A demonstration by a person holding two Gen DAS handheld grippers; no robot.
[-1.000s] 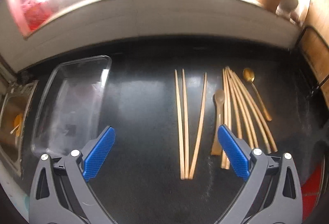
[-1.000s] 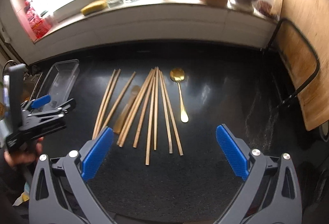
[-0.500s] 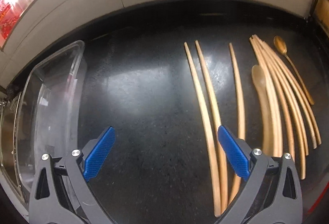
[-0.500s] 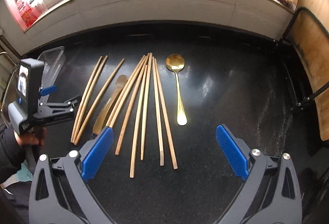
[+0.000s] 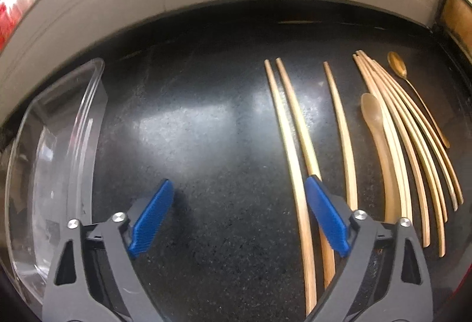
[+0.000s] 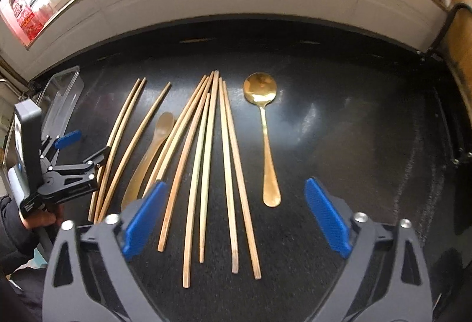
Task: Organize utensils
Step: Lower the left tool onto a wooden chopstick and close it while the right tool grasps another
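Observation:
Several wooden chopsticks lie fanned on the black counter, with a wooden spoon among them and a gold metal spoon to their right. My left gripper is open and empty, low over the counter; its right finger overlaps the leftmost chopsticks. It also shows in the right wrist view at the left. My right gripper is open and empty, hovering over the near ends of the chopsticks. The wooden spoon and gold spoon show at the right in the left wrist view.
A clear plastic container stands at the counter's left end, also seen in the right wrist view. A white tiled wall with a windowsill runs along the back. A wire rack stands at the right.
Both grippers have moved forward and down toward the counter. The left gripper has come closer to the leftmost chopsticks. Nothing was picked up.

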